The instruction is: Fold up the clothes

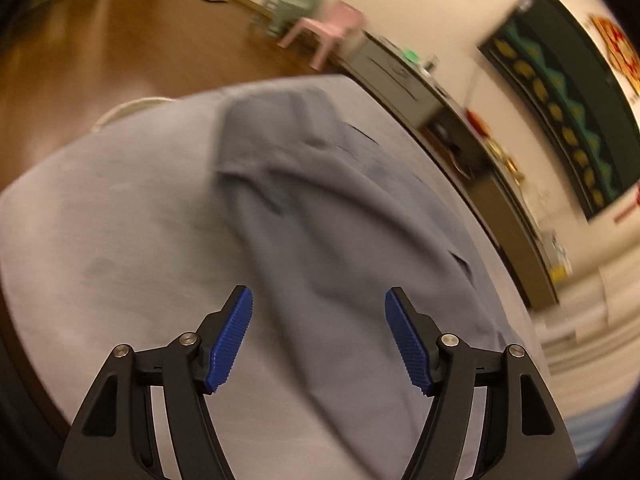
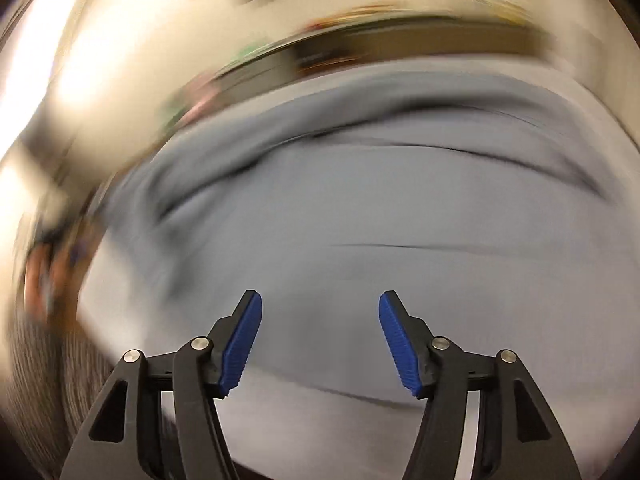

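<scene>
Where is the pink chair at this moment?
In the left wrist view, the pink chair stands at the top centre on the brown floor, beside a green chair, beyond the grey garment.

matt grey cloth garment (image 1: pixel 332 216), ribbed blue pads (image 1: pixel 232 340) on black plastic, glossy wood floor (image 1: pixel 100 40)

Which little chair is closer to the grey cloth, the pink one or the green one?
The pink chair. It stands nearer the grey garment on the table, while the green chair sits behind it, farther along the wall.
</scene>
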Action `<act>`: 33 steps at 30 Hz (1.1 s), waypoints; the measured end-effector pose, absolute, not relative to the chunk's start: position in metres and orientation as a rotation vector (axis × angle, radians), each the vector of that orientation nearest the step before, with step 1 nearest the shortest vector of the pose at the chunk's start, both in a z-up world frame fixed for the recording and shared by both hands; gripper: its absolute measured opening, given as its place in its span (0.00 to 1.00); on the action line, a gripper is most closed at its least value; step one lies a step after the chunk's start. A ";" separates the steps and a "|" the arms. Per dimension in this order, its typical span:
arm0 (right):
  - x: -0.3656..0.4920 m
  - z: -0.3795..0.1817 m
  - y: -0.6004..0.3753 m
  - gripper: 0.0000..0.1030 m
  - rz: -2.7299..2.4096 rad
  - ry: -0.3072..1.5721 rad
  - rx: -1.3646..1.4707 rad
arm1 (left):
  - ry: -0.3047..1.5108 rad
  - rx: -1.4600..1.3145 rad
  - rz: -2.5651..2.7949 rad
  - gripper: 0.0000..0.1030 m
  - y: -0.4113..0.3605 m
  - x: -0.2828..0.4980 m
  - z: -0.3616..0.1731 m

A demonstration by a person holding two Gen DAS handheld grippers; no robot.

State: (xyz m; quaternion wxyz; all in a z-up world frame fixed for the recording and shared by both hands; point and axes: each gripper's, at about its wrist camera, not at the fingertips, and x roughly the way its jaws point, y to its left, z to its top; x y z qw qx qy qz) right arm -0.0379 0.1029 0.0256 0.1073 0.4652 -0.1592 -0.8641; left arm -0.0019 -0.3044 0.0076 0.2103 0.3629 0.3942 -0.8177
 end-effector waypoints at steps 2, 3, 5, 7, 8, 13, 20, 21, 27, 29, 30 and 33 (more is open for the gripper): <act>-0.019 0.029 0.176 0.61 -2.716 -0.753 1.405 | 1.132 1.047 -2.289 0.69 -0.298 -0.015 0.006; -0.010 0.029 0.202 0.63 -2.775 -0.869 1.410 | 1.150 1.057 -2.289 0.69 -0.297 -0.022 0.005; 0.010 0.027 0.251 0.67 -2.852 -1.118 1.419 | 1.162 1.054 -2.269 0.69 -0.302 -0.029 0.001; 0.023 0.015 0.275 0.67 -2.790 -1.320 1.433 | 1.175 1.046 -2.245 0.70 -0.310 -0.027 -0.001; 0.029 0.009 0.287 0.68 -2.753 -1.419 1.438 | 1.193 1.038 -2.227 0.70 -0.315 -0.025 -0.002; 0.014 -0.015 0.279 0.68 -2.684 -1.479 1.538 | 1.256 1.007 -2.174 0.70 -0.336 -0.005 -0.013; -0.063 0.003 0.278 0.03 -2.681 -1.223 1.444 | 1.334 0.941 -2.162 0.70 -0.360 0.001 -0.020; -0.065 0.034 0.275 0.03 -2.808 -1.086 1.275 | 1.345 0.932 -2.160 0.70 -0.364 0.001 -0.021; -0.058 0.079 0.307 0.03 -3.101 -0.985 0.975 | 1.429 0.921 -2.148 0.71 -0.373 0.005 -0.031; -0.058 0.039 0.324 0.03 -3.041 -1.126 1.166 | 1.415 0.956 -2.174 0.71 -0.365 0.001 -0.031; -0.059 0.025 0.327 0.03 -2.974 -1.207 1.219 | 1.392 0.955 -2.181 0.71 -0.363 -0.002 -0.029; -0.070 0.015 0.322 0.03 -2.899 -1.213 1.272 | 1.334 0.912 -2.178 0.71 -0.364 -0.006 -0.017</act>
